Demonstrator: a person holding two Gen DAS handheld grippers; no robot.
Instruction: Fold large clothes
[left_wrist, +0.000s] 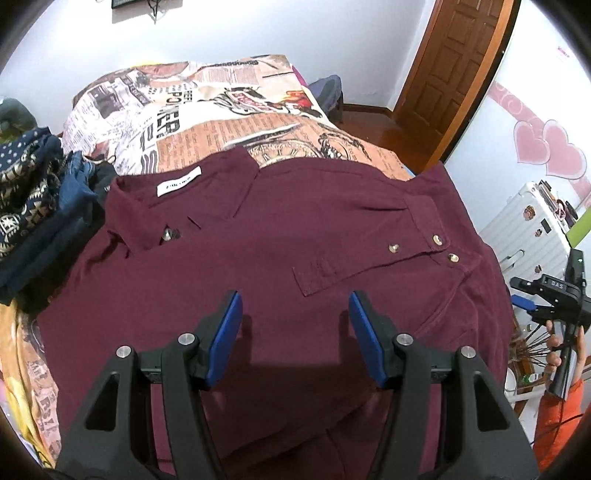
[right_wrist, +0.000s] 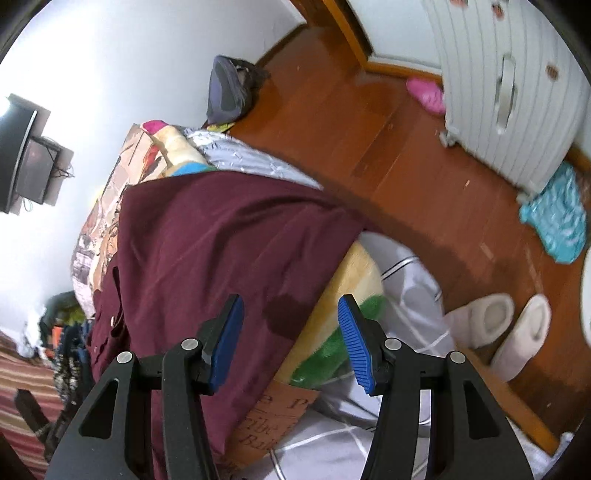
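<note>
Now both my grippers hang over the maroon shirt (left_wrist: 280, 236) on the bed (left_wrist: 207, 110).
Left gripper (left_wrist: 295, 332) and right gripper (right_wrist: 291, 332) gape, gripping nothing; collar at ten o'clock, shirt flat.

Your maroon shirt (left_wrist: 280, 236): hem cut off behind the gripper bodies; label (left_wrist: 179, 185) print too small to read. Floor (right_wrist: 388, 122) and slippers (right_wrist: 506, 332): motion-blurred.

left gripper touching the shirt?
Apart. Left wrist view: left gripper open, nothing between its pads, which cast separate shadows on the shirt below.
</note>
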